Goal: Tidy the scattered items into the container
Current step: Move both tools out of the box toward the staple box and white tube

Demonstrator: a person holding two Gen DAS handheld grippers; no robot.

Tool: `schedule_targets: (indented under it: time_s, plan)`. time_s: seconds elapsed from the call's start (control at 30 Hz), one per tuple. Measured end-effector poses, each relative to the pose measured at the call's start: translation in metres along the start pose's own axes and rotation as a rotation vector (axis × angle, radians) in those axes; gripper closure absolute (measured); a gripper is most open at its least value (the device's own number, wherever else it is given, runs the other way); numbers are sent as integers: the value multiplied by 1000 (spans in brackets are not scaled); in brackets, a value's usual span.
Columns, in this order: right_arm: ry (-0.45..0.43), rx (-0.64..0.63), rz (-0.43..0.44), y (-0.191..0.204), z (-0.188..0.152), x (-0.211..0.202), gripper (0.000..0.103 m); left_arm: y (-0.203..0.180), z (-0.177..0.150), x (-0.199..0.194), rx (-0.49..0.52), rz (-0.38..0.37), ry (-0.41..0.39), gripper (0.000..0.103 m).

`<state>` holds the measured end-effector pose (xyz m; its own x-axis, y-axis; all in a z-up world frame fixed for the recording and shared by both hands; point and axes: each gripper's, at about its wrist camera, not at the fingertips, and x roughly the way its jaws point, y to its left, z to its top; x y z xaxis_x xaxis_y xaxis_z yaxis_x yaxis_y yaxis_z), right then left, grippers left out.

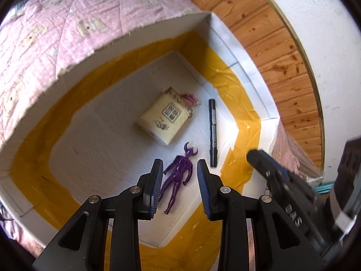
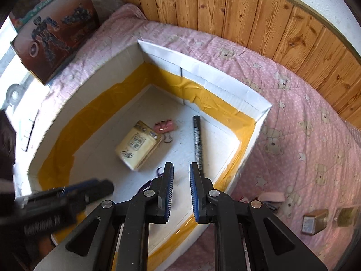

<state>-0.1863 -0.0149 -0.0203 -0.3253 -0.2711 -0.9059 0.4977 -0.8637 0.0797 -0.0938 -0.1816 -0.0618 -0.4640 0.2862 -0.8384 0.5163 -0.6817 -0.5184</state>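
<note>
A white foam box (image 1: pixel 225 36) with yellow tape on its inner walls sits on a pink bedspread; it also shows in the right wrist view (image 2: pixel 203 67). On its floor lie a purple figure (image 1: pixel 178 174), a cream packet (image 1: pixel 163 118), a pink binder clip (image 1: pixel 190 99) and a black marker (image 1: pixel 212 131). My left gripper (image 1: pixel 179 169) is open and empty, above the figure. My right gripper (image 2: pixel 181 174) is open and empty over the box's near right corner, close above the marker (image 2: pixel 197 137). The packet (image 2: pixel 136 145) and clip (image 2: pixel 163 125) lie beyond it.
Small items lie on the bedspread right of the box: a metallic cube (image 2: pixel 314 222), another gold piece (image 2: pixel 345 215) and a pink object (image 2: pixel 271 197). A toy box (image 2: pixel 54 29) stands at the back left. A wood-panelled wall (image 2: pixel 270 18) borders the bed.
</note>
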Motion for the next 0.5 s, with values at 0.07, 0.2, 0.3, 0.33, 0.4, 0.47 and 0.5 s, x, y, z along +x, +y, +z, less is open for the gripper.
schedule_targets:
  time_s: [0.07,0.2,0.3,0.33,0.4,0.47,0.5]
  plan:
    - [-34,17,25,-1,-7,-10,87,-2,-1,-3,10,1,-15,70]
    - [-100,42,74,-2,-23,-31,87,-7,-4,-13,43,12,-58,70]
    - [-138,38,109,2,-33,-47,87,-12,-6,-23,66,25,-102,70]
    - [-155,33,121,4,-37,-54,87,-14,-8,-27,75,28,-118,70]
    - [-183,28,147,6,-44,-67,87,-16,-14,-37,91,31,-154,70]
    - [-212,28,166,6,-50,-79,87,-20,-20,-45,114,26,-173,70]
    - [-230,31,176,6,-55,-85,87,-22,-25,-51,133,24,-188,70]
